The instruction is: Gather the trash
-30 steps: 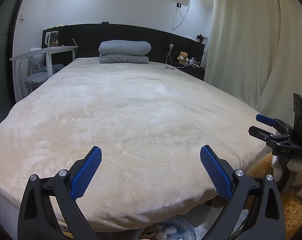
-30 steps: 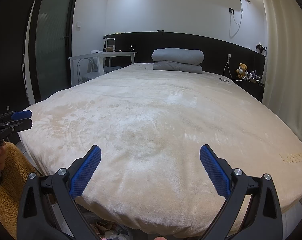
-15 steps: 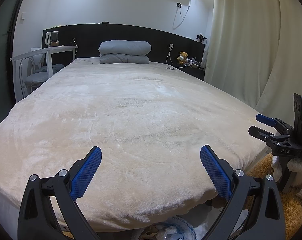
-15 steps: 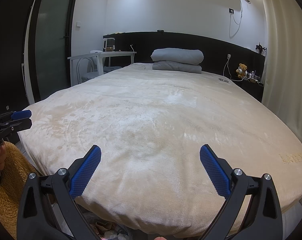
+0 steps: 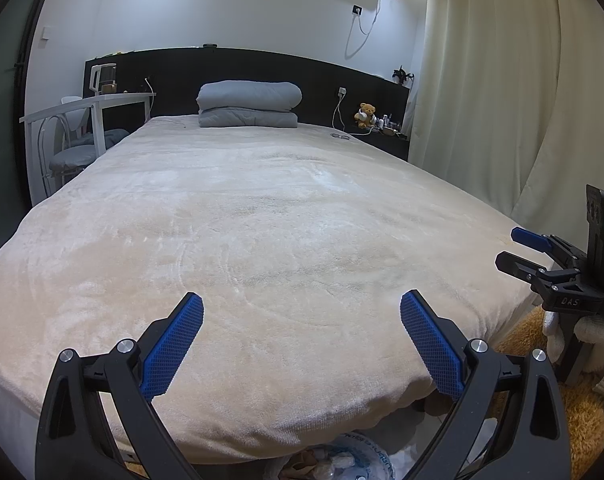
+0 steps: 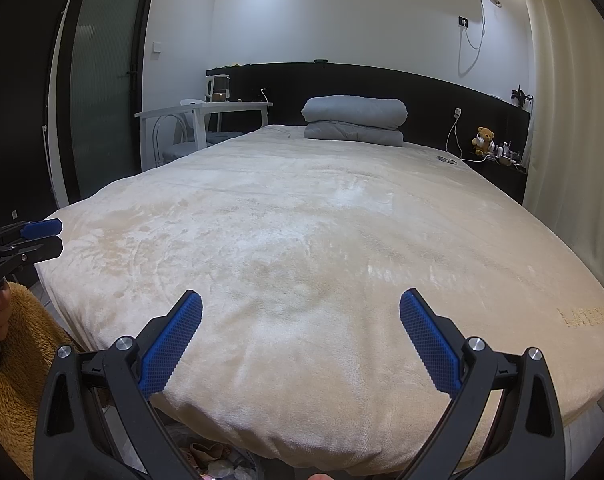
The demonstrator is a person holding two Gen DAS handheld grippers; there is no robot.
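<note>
My left gripper (image 5: 301, 314) is open over the foot end of a bed with a cream plush blanket (image 5: 262, 220), nothing between its blue pads. My right gripper (image 6: 300, 314) is open too, held over the same end of the bed. Each shows at the edge of the other's view: the right gripper (image 5: 518, 248) at the right, the left gripper (image 6: 42, 236) at the left. Below the bed's foot edge, a plastic bag with crumpled trash (image 5: 342, 456) lies on the floor, and scraps of trash (image 6: 218, 460) show in the right wrist view.
A folded grey duvet (image 5: 248, 104) lies at the headboard. A white desk and chair (image 5: 82, 128) stand on the left, a nightstand with a teddy bear (image 5: 367, 115) and cream curtains (image 5: 502, 92) on the right. A brown fluffy sleeve (image 6: 14, 368) and a white-gloved hand (image 5: 582, 336) are near.
</note>
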